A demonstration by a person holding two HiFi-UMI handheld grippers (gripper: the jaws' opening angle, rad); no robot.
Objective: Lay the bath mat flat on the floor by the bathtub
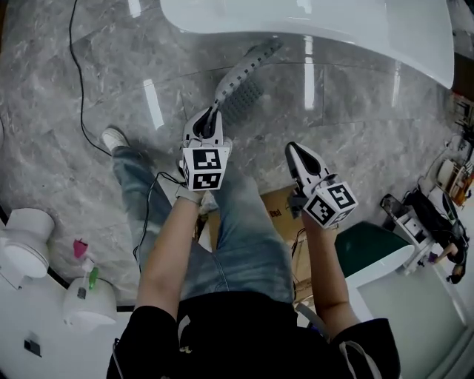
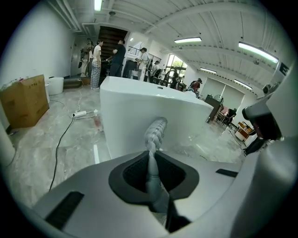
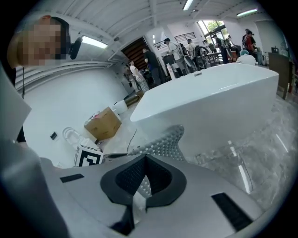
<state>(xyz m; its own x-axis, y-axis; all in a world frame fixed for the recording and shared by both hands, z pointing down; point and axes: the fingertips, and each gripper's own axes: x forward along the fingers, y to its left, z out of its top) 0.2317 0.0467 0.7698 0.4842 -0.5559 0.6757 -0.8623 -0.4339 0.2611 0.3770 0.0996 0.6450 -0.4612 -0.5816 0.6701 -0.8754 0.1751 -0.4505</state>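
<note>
**Sam:** Where is the bath mat?

**Mia:** The grey bath mat (image 1: 242, 78) is in the left gripper (image 1: 214, 112). The two jaws are almost together and they pinch one end of the mat. The mat is folded up thin there, like a rope.

**Sam:** Where does the rest of it go?

**Mia:** It sticks out in front of the gripper, toward the white bathtub (image 1: 333, 22). The far end is close to the side of the tub. The mat has little bumps all over it. It is bunched up, not flat. I cannot tell if it touches the shiny grey floor (image 1: 59, 111).

**Sam:** What about the other gripper?

**Mia:** The right gripper (image 1: 295, 152) is beside the left one, a bit apart from it. Its jaws are closed all the way. The mat is not in them. In the right gripper view the mat shows past its jaws.

**Sam:** Can you read any words?

**Mia:** Each gripper has a cube (image 1: 205, 169) with black and white square patterns, but no letters. A brown cardboard box (image 1: 278, 211) on the floor by the person's legs has some red print. It is too small to read.

**Sam:** Anything else?

**Mia:** A black cable (image 1: 74, 74) runs over the floor.
</note>
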